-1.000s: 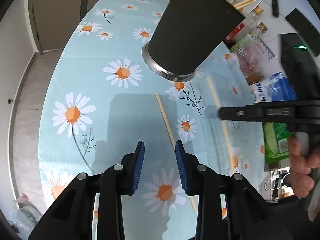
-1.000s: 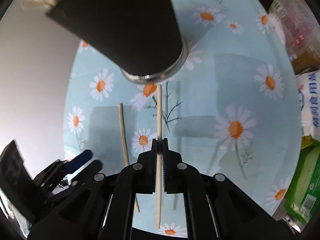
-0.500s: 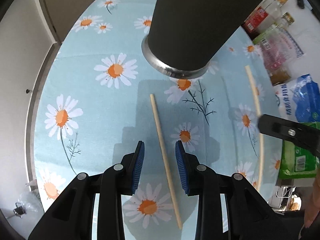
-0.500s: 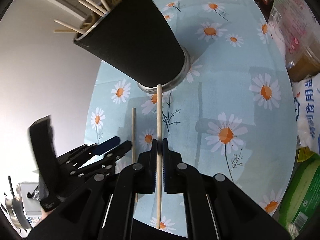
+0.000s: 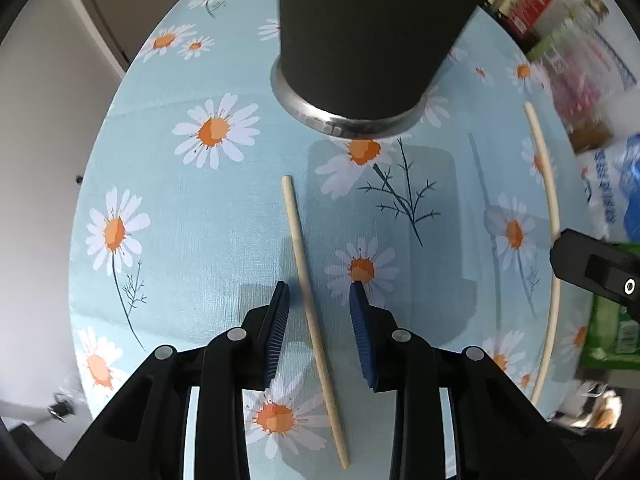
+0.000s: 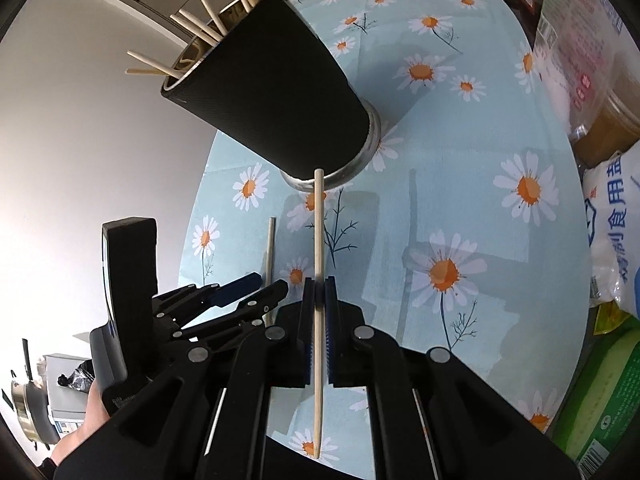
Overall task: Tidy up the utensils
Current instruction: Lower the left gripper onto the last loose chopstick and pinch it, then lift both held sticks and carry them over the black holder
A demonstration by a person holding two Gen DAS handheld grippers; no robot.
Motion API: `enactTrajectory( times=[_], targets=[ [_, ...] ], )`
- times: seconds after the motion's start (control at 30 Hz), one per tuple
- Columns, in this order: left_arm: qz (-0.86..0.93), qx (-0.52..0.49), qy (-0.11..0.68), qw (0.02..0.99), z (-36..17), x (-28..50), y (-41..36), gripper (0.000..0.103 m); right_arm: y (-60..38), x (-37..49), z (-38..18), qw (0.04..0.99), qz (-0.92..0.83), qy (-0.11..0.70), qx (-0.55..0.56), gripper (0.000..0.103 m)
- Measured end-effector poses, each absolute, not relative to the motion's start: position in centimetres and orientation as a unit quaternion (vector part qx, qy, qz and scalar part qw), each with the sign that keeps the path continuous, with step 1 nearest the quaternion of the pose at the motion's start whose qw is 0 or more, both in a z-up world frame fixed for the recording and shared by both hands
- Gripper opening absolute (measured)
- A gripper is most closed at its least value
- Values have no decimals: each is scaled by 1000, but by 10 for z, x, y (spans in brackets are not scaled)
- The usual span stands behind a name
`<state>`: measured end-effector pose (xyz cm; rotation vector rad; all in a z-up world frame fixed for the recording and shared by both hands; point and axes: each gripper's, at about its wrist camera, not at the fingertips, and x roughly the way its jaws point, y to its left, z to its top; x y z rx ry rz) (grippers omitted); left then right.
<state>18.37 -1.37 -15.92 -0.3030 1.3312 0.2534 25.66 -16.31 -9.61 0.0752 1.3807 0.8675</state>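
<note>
The left gripper (image 5: 318,300) is pointing steeply down at the table, its jaws standing apart and gripping nothing. A loose chopstick (image 5: 310,300) is lying flat on the tablecloth (image 5: 224,220) between the blue pads (image 5: 280,320), touching neither; it is running from near the holder's base toward the camera. In the right wrist view the same gripper (image 6: 256,286) is appearing at lower left, with a person's hand (image 6: 92,412) grasping its handle.

The right gripper (image 6: 319,300) is clenched on a second chopstick (image 6: 318,240), which is passing lengthwise between the pads and sticking out at both ends. Its far tip is showing against the foot of the holder (image 6: 276,92); whether it is touching cannot be told.

The holder, a black cup with a metal base ring, is standing on the daisy-print cloth and is carrying several chopsticks (image 6: 192,32) that are fanning out of its mouth. In the left wrist view the held chopstick (image 5: 546,184) is arcing along the right side, beside the black tip of the right gripper (image 5: 592,272).

Bottles and food packets (image 6: 608,216) are crowding the table's right edge.
</note>
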Motion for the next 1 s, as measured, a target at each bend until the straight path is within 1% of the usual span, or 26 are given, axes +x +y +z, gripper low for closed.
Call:
enactTrajectory(
  times=[0.2,0.23,0.27,0.3,0.33,0.5,0.67,0.87,1.0],
  targets=[
    [133,-115,619,765,-161,194,-34,30,-163,255,-108,675,401,617,53,5],
    [131,-112,619,766,-162,195,-36,24,-164,256,-109,675,401,617,57,5],
    [131,-111,620,766,-161,196,-38,14,-164,256,-110,676,401,615,59,5],
    [133,-113,617,767,-161,196,-38,8,-165,256,-111,677,401,614,61,5],
    [137,-113,615,768,-161,196,-38,5,-166,257,-112,677,401,613,63,5],
    [136,-101,608,776,-161,194,-43,4,-169,262,-121,675,397,617,79,5],
    [128,-128,603,777,-161,186,-35,4,-168,261,-119,674,398,618,75,5],
    [125,-140,568,801,-139,171,-26,4,-165,263,-121,672,404,616,71,6],
    [121,-160,542,816,-125,160,-20,4,-162,260,-113,678,411,606,65,6]
  ],
)
